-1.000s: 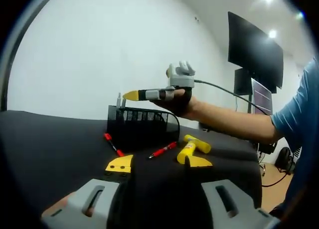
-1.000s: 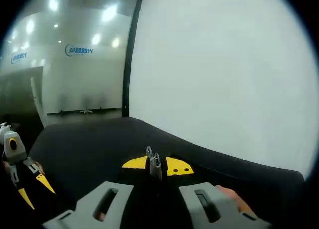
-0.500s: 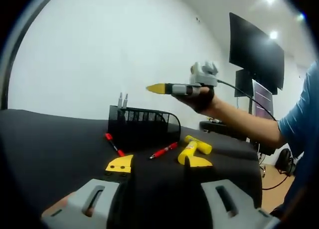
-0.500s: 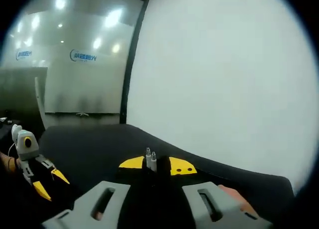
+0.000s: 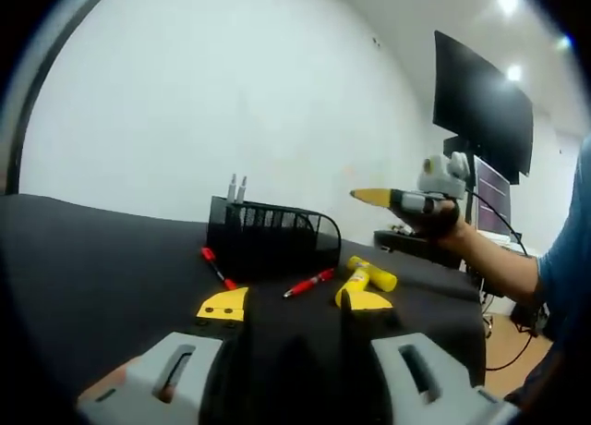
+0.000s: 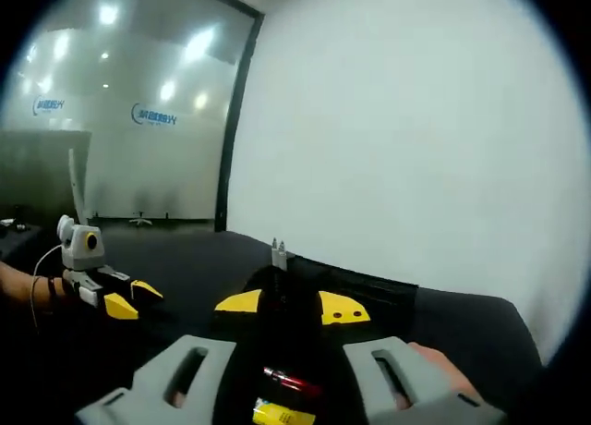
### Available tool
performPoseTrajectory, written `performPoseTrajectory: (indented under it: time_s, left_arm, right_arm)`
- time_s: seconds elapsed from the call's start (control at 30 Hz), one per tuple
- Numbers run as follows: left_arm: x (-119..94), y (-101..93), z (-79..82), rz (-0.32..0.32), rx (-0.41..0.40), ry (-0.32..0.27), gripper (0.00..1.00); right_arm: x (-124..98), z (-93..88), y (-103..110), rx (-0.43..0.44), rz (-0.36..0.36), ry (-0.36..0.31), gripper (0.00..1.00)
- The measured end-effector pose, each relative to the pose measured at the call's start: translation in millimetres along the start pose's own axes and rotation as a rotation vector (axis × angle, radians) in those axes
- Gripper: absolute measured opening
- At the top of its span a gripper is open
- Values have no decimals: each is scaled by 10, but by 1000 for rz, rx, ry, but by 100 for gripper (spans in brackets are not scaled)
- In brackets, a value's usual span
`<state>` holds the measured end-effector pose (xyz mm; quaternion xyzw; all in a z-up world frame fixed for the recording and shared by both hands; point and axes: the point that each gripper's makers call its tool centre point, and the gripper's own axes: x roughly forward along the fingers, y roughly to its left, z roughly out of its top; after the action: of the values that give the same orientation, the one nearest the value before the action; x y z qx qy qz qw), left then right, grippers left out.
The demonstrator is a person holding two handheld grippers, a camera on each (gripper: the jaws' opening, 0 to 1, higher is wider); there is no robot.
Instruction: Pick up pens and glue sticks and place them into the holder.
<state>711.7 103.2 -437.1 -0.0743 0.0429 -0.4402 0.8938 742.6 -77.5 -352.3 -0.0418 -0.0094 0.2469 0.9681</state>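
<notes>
Now, line by line:
Holder: a black mesh holder [image 5: 271,237] stands far on the dark table [image 5: 83,259], with two grey pen tops [image 5: 236,187] sticking up from its left end; the same holder [image 6: 277,291] and pen tops [image 6: 277,254] show ahead in the right gripper view.
Pens: one red pen [image 5: 217,269] lies just left of the holder's front, another red pen [image 5: 309,282] lies near its right corner.
Glue sticks: two yellow glue sticks [image 5: 369,274] lie right of the second pen, touching each other; a red pen and a yellow stick [image 6: 282,408] also lie near the right gripper's base.
Left gripper [image 5: 294,305]: yellow tips spread apart, nothing between them, low over the table.
Right gripper [image 6: 286,305]: yellow tips parted, empty; seen from the side at [image 5: 374,197], in a hand [image 5: 434,224] raised right of the holder.
Left gripper seen from the right: [image 6: 125,300].
</notes>
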Motion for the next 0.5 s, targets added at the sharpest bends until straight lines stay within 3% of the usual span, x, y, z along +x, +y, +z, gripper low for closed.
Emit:
performPoseTrajectory:
  time_s: [0.5]
  left_arm:
    - [9,46,-18,20,-9,12,44]
  right_arm:
    - [-429,-493,86,22,-9,40,25]
